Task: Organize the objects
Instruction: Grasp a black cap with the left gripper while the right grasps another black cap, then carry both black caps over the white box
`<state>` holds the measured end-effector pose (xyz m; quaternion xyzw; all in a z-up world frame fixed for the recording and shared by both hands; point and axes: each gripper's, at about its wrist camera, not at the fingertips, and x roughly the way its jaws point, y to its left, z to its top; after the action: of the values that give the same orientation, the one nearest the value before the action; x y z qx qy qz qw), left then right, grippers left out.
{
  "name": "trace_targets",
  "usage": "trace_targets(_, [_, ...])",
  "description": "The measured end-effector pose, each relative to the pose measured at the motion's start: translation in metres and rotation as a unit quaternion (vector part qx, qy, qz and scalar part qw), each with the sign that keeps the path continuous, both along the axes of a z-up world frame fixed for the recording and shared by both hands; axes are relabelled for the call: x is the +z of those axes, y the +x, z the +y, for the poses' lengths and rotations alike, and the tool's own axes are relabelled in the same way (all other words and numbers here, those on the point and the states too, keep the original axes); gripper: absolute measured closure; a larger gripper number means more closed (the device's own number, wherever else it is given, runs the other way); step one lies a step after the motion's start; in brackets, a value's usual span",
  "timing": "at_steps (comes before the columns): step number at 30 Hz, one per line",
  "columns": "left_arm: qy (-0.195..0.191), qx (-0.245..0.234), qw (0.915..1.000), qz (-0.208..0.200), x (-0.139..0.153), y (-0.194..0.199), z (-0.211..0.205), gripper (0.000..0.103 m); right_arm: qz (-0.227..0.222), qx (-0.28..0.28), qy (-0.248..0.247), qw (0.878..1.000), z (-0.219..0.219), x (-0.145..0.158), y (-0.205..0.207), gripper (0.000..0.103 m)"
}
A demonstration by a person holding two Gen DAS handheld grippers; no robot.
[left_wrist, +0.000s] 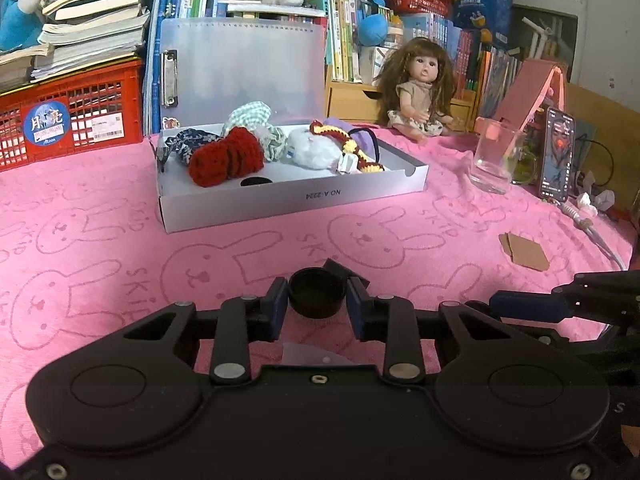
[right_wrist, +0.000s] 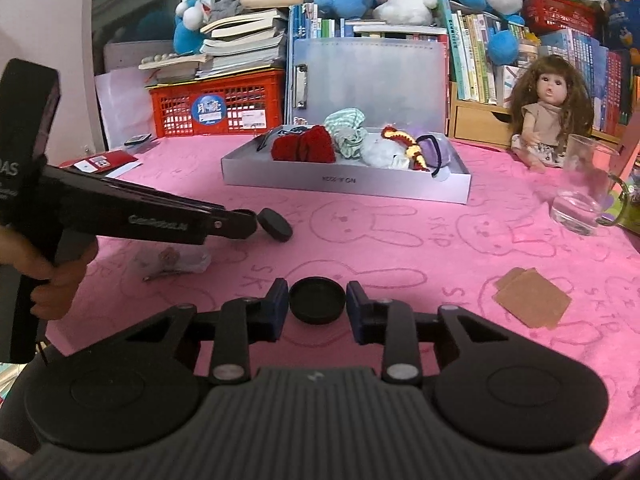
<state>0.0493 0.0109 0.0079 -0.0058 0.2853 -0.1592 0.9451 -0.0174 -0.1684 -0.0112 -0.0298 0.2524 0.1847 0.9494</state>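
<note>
Black cap, left (left_wrist: 317, 295): round, open side up, between the blue pads of the left gripper (left_wrist: 318, 308), which are clamped against its sides. In the right wrist view (right_wrist: 275, 224) it sits tilted at the tip of that gripper, low over the cloth; contact with the cloth cannot be told.
Black cap, right (right_wrist: 317, 300): round, hollow side up, on the pink cloth between the pads of the right gripper (right_wrist: 318, 306). The pads touch its two sides, clenched on it.
Hand (right_wrist: 52, 276): wrapped round the left gripper's handle, left edge of the right wrist view.
Pink cloth (left_wrist: 120, 248): printed with rabbit outlines, covers the table.
Grey box (left_wrist: 296, 196): open and shallow, beyond both caps, lid upright behind it. Holds a red knitted piece (left_wrist: 226, 156), a white fluffy item (left_wrist: 314, 152) and other fabric pieces.
Doll (left_wrist: 420, 88): seated right of the box, against the bookshelf.
Glass cup (left_wrist: 494, 158): right of the box, near a propped phone (left_wrist: 556, 154).
Brown card pieces (right_wrist: 530, 298): flat on the cloth, right of the right gripper.
Red crate (left_wrist: 72, 120): left of the box, books stacked on top.
</note>
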Motion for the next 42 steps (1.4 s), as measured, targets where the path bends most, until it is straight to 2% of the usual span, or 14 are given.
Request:
trace_targets(23, [-0.02,0.056,0.9982,-0.009,0.02,0.01,0.022,0.073,-0.003,-0.074,0.014,0.997,-0.011,0.019,0.038,0.066])
trace_targets(31, [-0.029,0.073,0.9969,-0.011,0.033,0.03,0.034,0.073,-0.005,-0.078,0.034,0.996,-0.013,0.035,0.063,0.066])
trace_targets(37, [-0.04,0.084,0.9956,-0.005,0.037,0.051,0.037,0.073,-0.011,-0.07,0.031,0.997,-0.011,0.044,0.083,0.066])
trace_targets(42, [-0.048,0.093,0.9945,-0.002,0.039,0.072,0.036,0.073,0.0,-0.069,0.05,0.996,-0.012,0.051,0.108,0.066])
